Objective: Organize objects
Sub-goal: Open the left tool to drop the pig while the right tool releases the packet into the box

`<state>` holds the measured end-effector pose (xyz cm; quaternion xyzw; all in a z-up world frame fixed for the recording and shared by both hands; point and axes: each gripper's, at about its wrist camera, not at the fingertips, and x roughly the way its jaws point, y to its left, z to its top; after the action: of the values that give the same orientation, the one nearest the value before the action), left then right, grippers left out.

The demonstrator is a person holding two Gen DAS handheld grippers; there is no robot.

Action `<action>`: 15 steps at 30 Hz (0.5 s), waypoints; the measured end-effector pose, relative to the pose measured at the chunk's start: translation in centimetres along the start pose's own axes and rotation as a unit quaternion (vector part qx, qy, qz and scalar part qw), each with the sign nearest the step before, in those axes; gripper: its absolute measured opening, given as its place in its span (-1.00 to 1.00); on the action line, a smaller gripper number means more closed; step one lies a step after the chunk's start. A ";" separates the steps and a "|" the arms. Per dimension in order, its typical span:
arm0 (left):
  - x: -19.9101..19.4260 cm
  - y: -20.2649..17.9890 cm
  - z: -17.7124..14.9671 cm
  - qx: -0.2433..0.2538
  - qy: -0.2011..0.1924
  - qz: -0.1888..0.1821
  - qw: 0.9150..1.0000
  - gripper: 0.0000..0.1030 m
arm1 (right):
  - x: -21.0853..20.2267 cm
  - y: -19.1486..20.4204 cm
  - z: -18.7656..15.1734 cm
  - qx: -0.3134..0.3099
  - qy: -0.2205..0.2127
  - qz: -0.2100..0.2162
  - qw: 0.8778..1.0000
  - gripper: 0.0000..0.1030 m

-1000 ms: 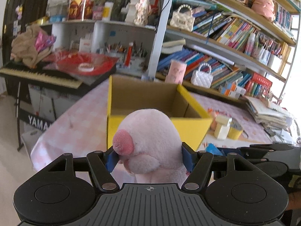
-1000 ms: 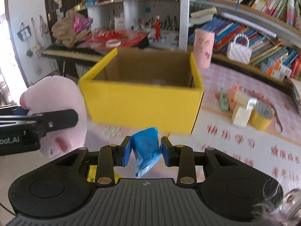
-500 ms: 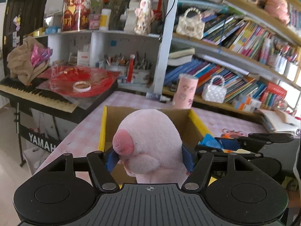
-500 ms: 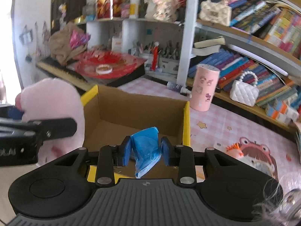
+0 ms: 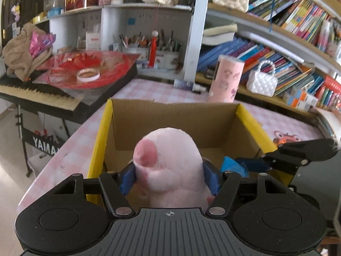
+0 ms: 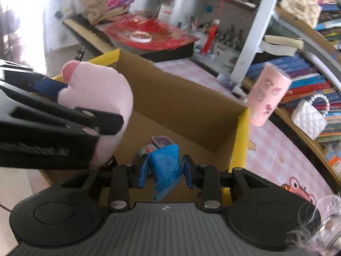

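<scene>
Two views, both centred on the yellow box point(image 5: 102, 140). From your left wrist, your left gripper point(image 5: 169, 176) has its fingers point(image 5: 127, 177) pinching the pink plush toy point(image 5: 170, 164) above the box's open top, on the pink-checked counter point(image 5: 70, 147). From your right wrist, your right gripper point(image 6: 165, 167) pinches a blue crumpled bag point(image 6: 167, 166) over the box interior; small items point(image 6: 161, 141) lie on the box floor.
</scene>
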<state>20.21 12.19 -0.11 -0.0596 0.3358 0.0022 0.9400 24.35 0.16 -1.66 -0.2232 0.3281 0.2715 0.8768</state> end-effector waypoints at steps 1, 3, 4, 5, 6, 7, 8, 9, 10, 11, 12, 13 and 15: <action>0.4 0.1 0.1 0.000 0.003 0.001 1.000 0.22 | 0.3 0.0 0.1 -0.005 0.003 0.003 1.000 -0.38; 0.9 0.1 0.3 0.001 0.006 0.004 1.000 0.16 | 0.7 0.0 0.3 -0.013 0.011 0.012 1.000 -0.38; 1.1 0.1 0.4 0.002 0.005 0.007 1.000 0.16 | 0.9 -0.1 0.3 -0.014 0.014 0.016 1.000 -0.38; 1.2 0.1 0.5 0.003 0.005 0.007 1.000 0.16 | 1.1 -0.1 0.4 -0.015 0.018 0.020 1.000 -0.38; 1.3 0.1 0.6 0.003 0.005 0.005 1.000 0.16 | 1.3 -0.2 0.4 -0.015 0.021 0.023 0.999 -0.38; 1.5 0.1 0.7 0.002 0.005 0.005 1.000 0.16 | 1.3 -0.2 0.5 -0.017 0.024 0.026 0.999 -0.38; 1.6 0.0 0.8 0.003 0.005 0.006 1.000 0.16 | 1.4 -0.1 0.6 -0.020 0.026 0.029 0.999 -0.38; 1.6 0.0 0.9 0.004 0.003 0.007 1.000 0.16 | 1.5 -0.2 0.6 -0.020 0.028 0.031 0.999 -0.38; 1.6 -0.1 0.9 0.004 0.002 0.008 1.000 0.16 | 1.5 -0.1 0.5 -0.020 0.029 0.033 0.999 -0.38; 1.6 -0.1 0.9 0.004 -0.001 0.009 1.000 0.16 | 1.5 -0.2 0.6 -0.019 0.030 0.034 0.999 -0.38; 1.4 -0.2 1.0 0.004 -0.005 0.009 1.000 0.17 | 1.5 -0.2 0.6 -0.018 0.030 0.034 0.999 -0.37; 1.2 -0.3 1.0 0.005 -0.010 0.006 1.000 0.19 | 1.5 -0.2 0.6 -0.018 0.028 0.032 0.999 -0.34; 0.7 -0.4 1.2 0.003 -0.021 0.001 1.000 0.31 | 1.1 -0.2 0.6 -0.010 0.016 0.029 0.999 -0.16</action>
<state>21.55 11.92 0.43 -0.0567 0.3157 0.0038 0.9472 25.45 0.71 -1.96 -0.2268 0.3456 0.2962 0.8611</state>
